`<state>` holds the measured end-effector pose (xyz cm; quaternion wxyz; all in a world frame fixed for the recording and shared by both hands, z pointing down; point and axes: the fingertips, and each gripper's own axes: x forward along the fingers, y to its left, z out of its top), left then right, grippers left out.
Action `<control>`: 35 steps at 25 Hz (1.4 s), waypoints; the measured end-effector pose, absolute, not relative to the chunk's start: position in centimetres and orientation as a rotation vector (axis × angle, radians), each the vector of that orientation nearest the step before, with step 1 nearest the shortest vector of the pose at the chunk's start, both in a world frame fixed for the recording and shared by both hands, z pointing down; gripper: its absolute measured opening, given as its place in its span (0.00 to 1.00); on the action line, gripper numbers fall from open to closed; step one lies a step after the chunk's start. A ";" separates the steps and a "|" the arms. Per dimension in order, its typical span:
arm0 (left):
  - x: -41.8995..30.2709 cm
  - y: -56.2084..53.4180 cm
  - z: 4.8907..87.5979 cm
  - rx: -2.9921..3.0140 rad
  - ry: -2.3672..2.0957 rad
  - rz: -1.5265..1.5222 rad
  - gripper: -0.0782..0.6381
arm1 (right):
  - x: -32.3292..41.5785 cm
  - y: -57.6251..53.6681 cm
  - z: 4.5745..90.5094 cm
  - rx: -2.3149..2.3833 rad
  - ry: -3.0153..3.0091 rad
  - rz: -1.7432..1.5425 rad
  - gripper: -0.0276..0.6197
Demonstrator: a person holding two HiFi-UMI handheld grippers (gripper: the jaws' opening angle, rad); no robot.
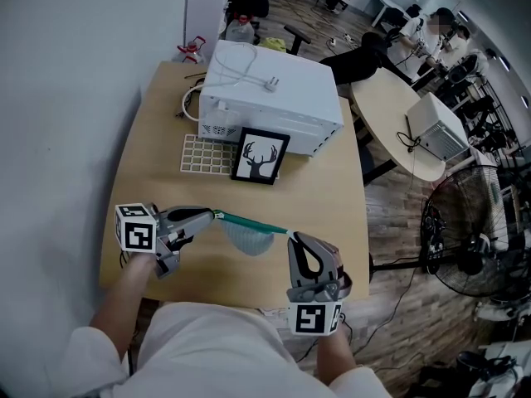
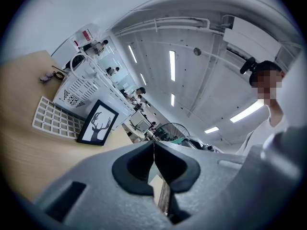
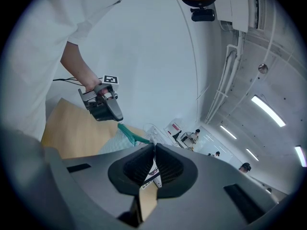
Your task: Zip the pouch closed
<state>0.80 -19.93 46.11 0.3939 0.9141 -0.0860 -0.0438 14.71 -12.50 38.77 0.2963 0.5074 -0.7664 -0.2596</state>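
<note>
Zip-closing step, pouch held in the air. The left gripper [image 1: 209,215] has its fingers together, clamped on one end of the teal zip band [image 1: 249,220]. The right gripper [image 1: 292,239] has its fingers pressed together on a small white tab [image 3: 153,171] at the other end, probably the zip pull. The mesh pouch [image 1: 249,237] hangs just below the line between the two sets of fingers, and the band is drawn straight and taut.

Step in hand: the tab sits at the end far from the left fingers, so the zip's travel looks finished or nearly so. Whether the teeth are fully meshed cannot be seen. The next move calls for the left fingers to stay as anchor while the right fingers either draw the last stretch outward or let go.

Edges and room: the pouch hangs over the near part of the worktop [image 1: 315,197], whose near edge lies just behind both grippers. The deer picture frame [image 1: 260,156], white grid rack [image 1: 203,153] and white appliance [image 1: 274,98] stand well beyond the fingers.
</note>
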 end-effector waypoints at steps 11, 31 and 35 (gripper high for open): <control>0.8 -20.2 46.4 2.306 -0.229 -0.118 0.13 | 15.6 -12.0 39.0 1.440 -2.077 -0.589 0.07; 1.5 -19.4 48.0 2.424 -0.335 -0.052 0.14 | 16.9 -11.1 39.0 1.616 -2.156 -0.360 0.07; 1.2 -20.1 47.2 2.548 -0.460 -0.005 0.13 | 18.3 -11.4 38.9 1.655 -2.146 -0.337 0.07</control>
